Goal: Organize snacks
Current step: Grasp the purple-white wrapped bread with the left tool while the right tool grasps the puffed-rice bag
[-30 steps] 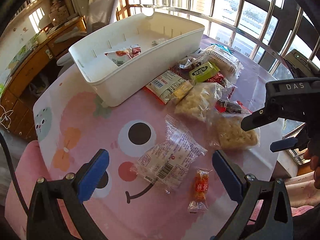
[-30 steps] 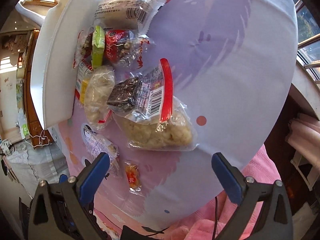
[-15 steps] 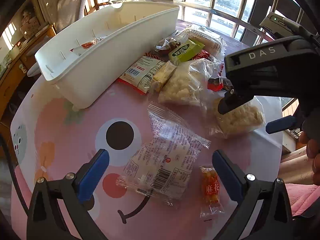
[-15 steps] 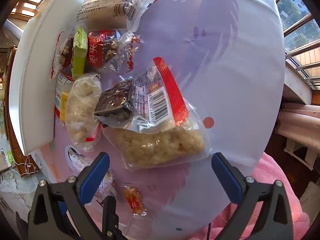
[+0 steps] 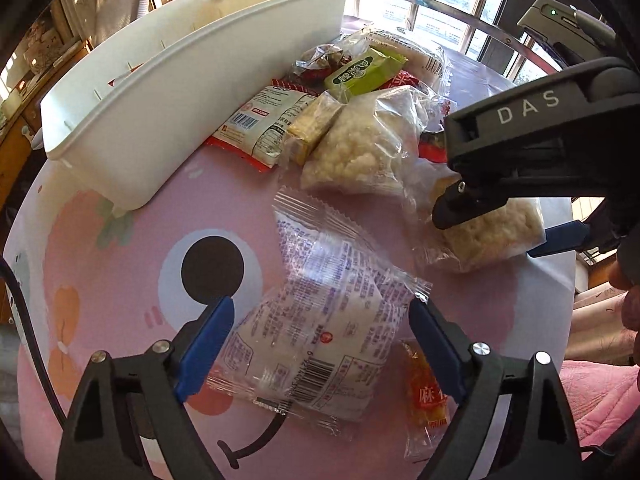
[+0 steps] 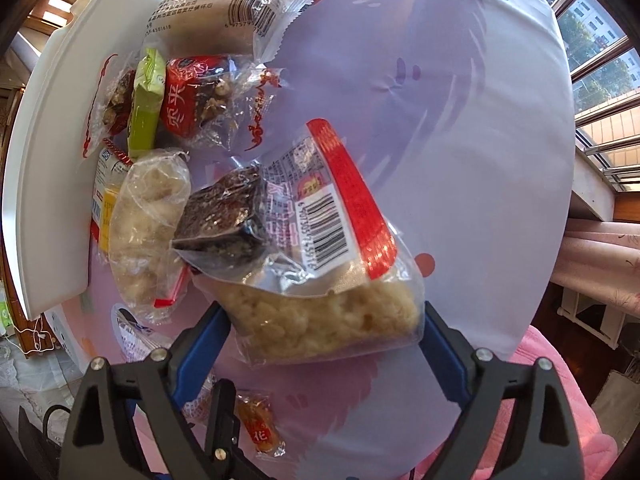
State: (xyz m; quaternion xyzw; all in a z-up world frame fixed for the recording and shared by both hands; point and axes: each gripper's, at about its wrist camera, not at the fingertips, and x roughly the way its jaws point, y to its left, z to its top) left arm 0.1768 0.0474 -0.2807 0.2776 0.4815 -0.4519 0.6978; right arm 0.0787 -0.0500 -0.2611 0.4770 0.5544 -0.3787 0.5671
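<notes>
The left gripper (image 5: 320, 328) is set astride a clear printed snack packet (image 5: 320, 320) on the pink table (image 5: 120, 260), its jaws having just been closing, the pads not yet pressed on the wrapper. The right gripper (image 6: 324, 328) likewise straddles a rice-crisp bag (image 6: 328, 316), jaws just closing, unclamped. The white bin (image 5: 160, 92) is seen far left, more snacks beside it.
</notes>
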